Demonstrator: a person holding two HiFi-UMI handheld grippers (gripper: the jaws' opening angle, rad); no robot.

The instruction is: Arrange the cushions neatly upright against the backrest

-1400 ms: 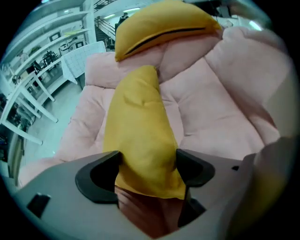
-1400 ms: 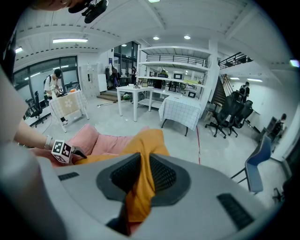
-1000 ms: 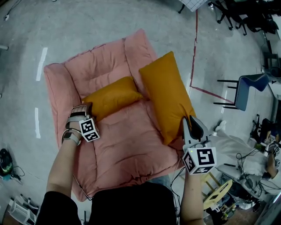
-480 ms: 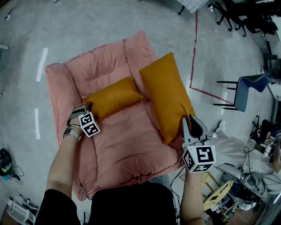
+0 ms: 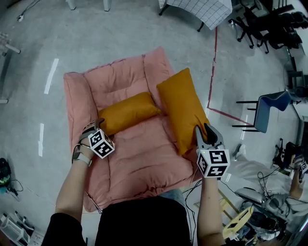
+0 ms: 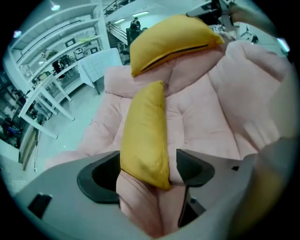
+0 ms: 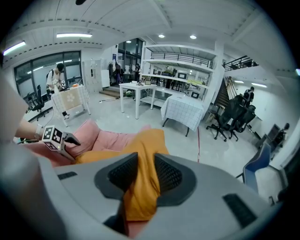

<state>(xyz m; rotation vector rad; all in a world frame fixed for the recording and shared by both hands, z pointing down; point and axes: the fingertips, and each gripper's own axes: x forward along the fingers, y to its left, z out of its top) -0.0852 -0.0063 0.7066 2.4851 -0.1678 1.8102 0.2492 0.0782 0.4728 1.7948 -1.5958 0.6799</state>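
Note:
A pink floor sofa lies with its backrest at the far side. One orange cushion lies flat across the seat. My left gripper is open at its near left end, and that end sits between the wide jaws with a strip of pink showing beside it. A second orange cushion leans along the sofa's right arm. My right gripper is shut on its near corner. Those jaws have just been opening slightly, with the fabric still pinched between the pads.
A red tape line runs on the concrete floor right of the sofa. A blue chair stands further right, with cables and clutter below it. A table with a checked cloth stands at the back.
My left gripper has risen and rolled at the end of the flat cushion. The right gripper stays on the other cushion's corner. The head view now shows more floor behind the sofa.

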